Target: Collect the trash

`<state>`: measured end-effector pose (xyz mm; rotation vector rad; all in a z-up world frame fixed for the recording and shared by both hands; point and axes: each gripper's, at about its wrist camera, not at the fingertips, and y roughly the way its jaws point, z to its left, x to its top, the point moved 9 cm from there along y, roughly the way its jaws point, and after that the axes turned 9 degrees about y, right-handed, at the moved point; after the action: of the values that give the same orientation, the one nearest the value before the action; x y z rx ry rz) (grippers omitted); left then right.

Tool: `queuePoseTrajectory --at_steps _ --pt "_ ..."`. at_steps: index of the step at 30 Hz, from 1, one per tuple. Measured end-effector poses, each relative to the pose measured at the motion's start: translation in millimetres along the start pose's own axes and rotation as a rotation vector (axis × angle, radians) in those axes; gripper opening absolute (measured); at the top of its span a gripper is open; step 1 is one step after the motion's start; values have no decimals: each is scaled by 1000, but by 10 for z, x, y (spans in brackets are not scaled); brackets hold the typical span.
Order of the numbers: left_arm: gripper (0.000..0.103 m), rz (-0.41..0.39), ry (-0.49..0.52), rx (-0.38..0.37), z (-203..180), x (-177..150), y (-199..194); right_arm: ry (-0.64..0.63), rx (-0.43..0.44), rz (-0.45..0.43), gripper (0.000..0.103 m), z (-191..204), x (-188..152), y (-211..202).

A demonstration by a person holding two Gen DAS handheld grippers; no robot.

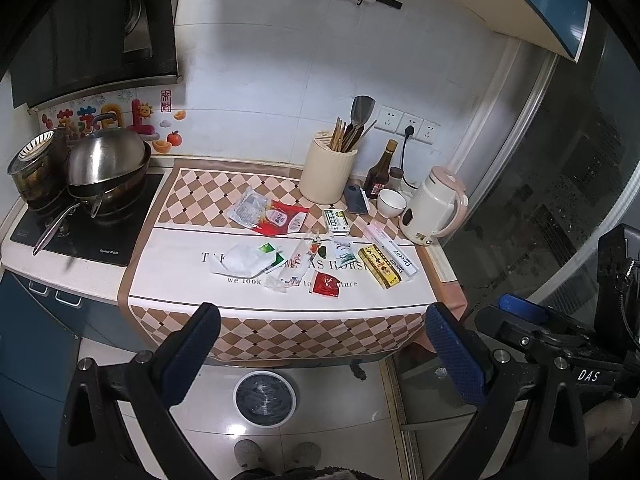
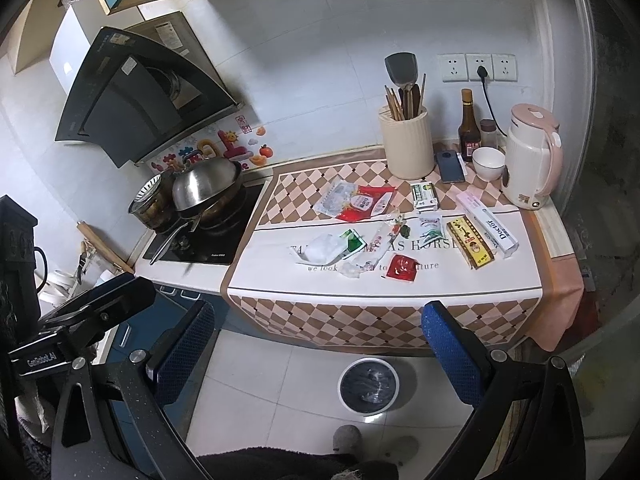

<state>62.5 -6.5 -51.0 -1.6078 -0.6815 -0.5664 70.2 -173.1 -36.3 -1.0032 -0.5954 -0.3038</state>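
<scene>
A kitchen counter seen from in front. At far left, stacked pans (image 1: 106, 172) sit on a black cooktop (image 1: 100, 232). On the cloth-covered counter (image 1: 280, 332), trash lies scattered: a white wrapper (image 1: 244, 258), a red sachet (image 1: 326, 284), a yellow box (image 1: 378, 266). At right stands a kettle (image 1: 434, 208). The left gripper (image 1: 320, 344) and right gripper (image 2: 316, 346) hang back, both spread wide and empty, likely before the first pick. A bin (image 1: 265, 398) waits on the floor below.

Counter (image 2: 188, 276) under checkered cloth (image 2: 360, 320), wrappers (image 2: 356, 200), boxes (image 2: 470, 248), kettle (image 2: 528, 156), utensil holder (image 2: 406, 144), stove (image 2: 208, 240)
</scene>
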Motion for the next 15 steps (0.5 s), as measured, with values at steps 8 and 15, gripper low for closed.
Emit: queuePoseTrajectory --at_steps 8,15 --pt "103 1 0 -3 21 -4 -5 6 -9 -5 103 -60 30 -3" --pt "103 2 -1 -27 23 17 52 16 -20 -15 103 -158 60 -98"
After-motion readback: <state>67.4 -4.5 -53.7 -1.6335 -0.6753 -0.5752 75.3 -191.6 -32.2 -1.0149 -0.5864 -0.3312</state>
